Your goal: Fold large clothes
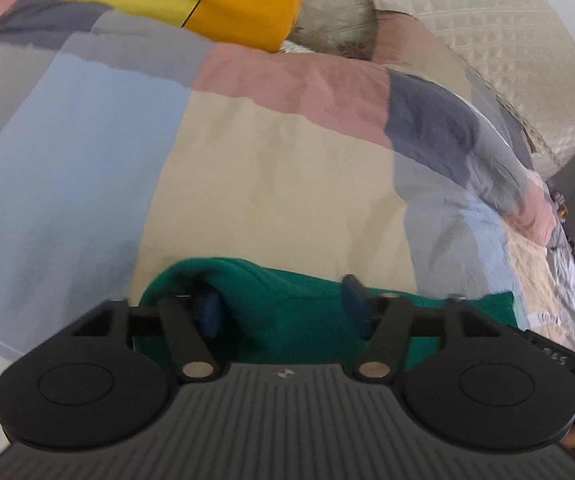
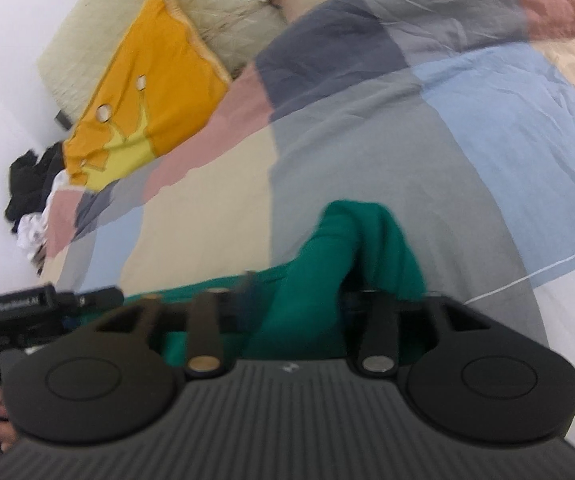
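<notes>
A green garment [image 1: 287, 312] lies bunched on the patchwork bedspread [image 1: 267, 168]. In the left wrist view my left gripper [image 1: 283, 304] is low over it, its blue fingertips [image 1: 353, 288] spread apart with green cloth between and over them. In the right wrist view a raised fold of the same green garment [image 2: 351, 248] drapes over my right gripper [image 2: 299, 300], hiding its fingertips. The left gripper's body [image 2: 27, 308] shows at the left edge of that view.
A yellow-orange pillow [image 2: 147, 92] lies at the head of the bed against a cream quilted headboard [image 1: 467, 32]. A pile of dark and white clothes [image 2: 31, 200] sits at the bed's far side. The bed edge [image 1: 567, 280] drops off at right.
</notes>
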Demonstrator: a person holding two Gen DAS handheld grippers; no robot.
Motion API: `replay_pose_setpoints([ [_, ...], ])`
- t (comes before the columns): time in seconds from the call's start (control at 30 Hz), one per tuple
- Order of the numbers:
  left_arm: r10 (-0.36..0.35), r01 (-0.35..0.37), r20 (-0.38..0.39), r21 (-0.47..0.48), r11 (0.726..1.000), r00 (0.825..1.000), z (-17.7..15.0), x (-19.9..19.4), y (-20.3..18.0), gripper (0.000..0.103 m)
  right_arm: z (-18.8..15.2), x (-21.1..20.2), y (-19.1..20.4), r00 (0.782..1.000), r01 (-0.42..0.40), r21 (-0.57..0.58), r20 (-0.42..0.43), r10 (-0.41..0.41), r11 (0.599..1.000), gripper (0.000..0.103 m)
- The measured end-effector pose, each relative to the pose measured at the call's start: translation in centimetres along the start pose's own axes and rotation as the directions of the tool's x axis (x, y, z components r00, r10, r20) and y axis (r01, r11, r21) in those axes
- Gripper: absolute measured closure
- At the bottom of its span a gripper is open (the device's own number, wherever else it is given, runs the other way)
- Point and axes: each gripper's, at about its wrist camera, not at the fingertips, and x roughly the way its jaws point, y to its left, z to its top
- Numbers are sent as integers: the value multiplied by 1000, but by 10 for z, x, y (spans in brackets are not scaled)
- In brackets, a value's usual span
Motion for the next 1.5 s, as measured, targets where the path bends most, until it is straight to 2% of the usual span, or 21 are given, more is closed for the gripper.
replay_pose_setpoints([
  [0.03,9,-9,3,18,1000,1000,0,-2,-3,33,-1,-5,4,1000,-2,-9,4,2,1000,30],
  [0.07,16,-16,12,38,999,1000,-2,-8,-7,32,-3,-10,7,1000,-4,-17,8,4,1000,29],
  [0.27,23,-29,75,91,995,997,-23,-60,-22,32,-15,-60,31,998,25,-76,54,-21,997,28],
  [0.5,21,-38,149,112,993,989,-72,-158,-46,32,-49,-155,58,992,61,-121,119,-46,991,28],
  [0.67,6,-36,206,142,989,979,-131,-246,-66,32,-91,-230,83,987,85,-185,151,-57,979,28],
  [0.73,10,-38,205,134,990,979,-157,-274,-70,32,-114,-260,92,984,97,-213,169,-61,972,28],
  [0.9,15,-43,186,146,988,982,-249,-340,-73,32,-175,-327,109,979,110,-263,194,-60,959,28],
  [1.1,74,-82,64,145,986,995,-351,-374,-62,33,-249,-378,113,984,111,-300,166,-62,948,28],
  [1.2,77,-76,3,120,990,997,-387,-378,-52,33,-277,-392,113,985,125,-322,157,-78,938,28],
  [1.3,109,-107,-19,98,989,994,-413,-378,-45,34,-294,-398,112,988,111,-310,133,-73,944,28],
  [1.37,106,-102,-41,87,991,994,-419,-373,-41,34,-301,-397,108,990,99,-295,121,-66,950,28],
  [1.43,117,-111,-51,113,987,992,-425,-369,-42,34,-309,-396,105,990,107,-287,116,-76,952,28],
  [1.5,121,-114,-28,171,979,992,-433,-366,-48,34,-314,-394,102,990,111,-273,117,-81,956,28],
])
